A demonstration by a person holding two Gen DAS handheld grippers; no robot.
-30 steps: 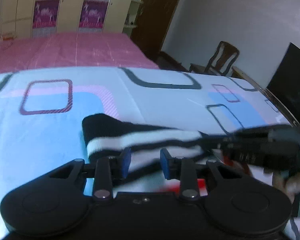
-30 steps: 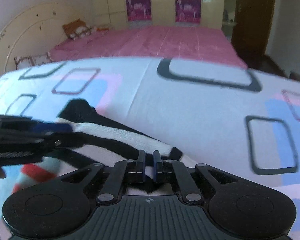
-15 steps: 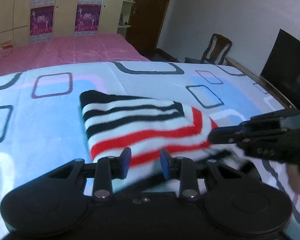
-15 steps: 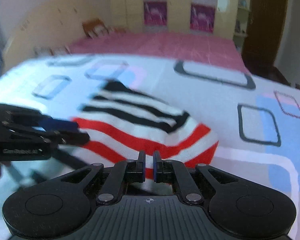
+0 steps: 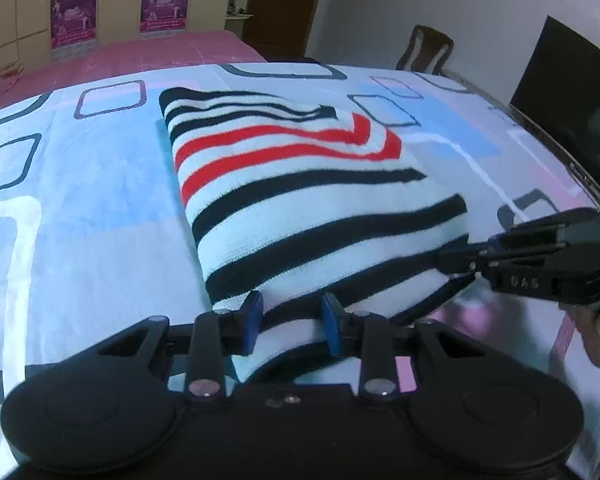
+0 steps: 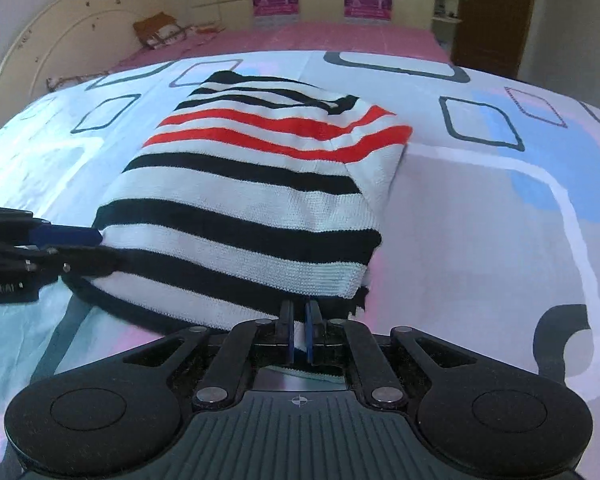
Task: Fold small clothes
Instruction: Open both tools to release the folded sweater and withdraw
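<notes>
Since a second ago both claws have drawn back toward the cameras, and the one striped garment [image 5: 300, 200], then bunched, now lies spread lengthwise over the patterned sheet [image 5: 80, 200]. Left claw [image 5: 291, 321]: two blue pads clamp a thick fold of the near hem. Right claw [image 6: 299, 330]: jaws nearly closed, pinching the hem's other corner. Garment count: one, white with black and red stripes. Behind: one pink bed [image 6: 300, 40], one chair [image 5: 424, 52].
</notes>
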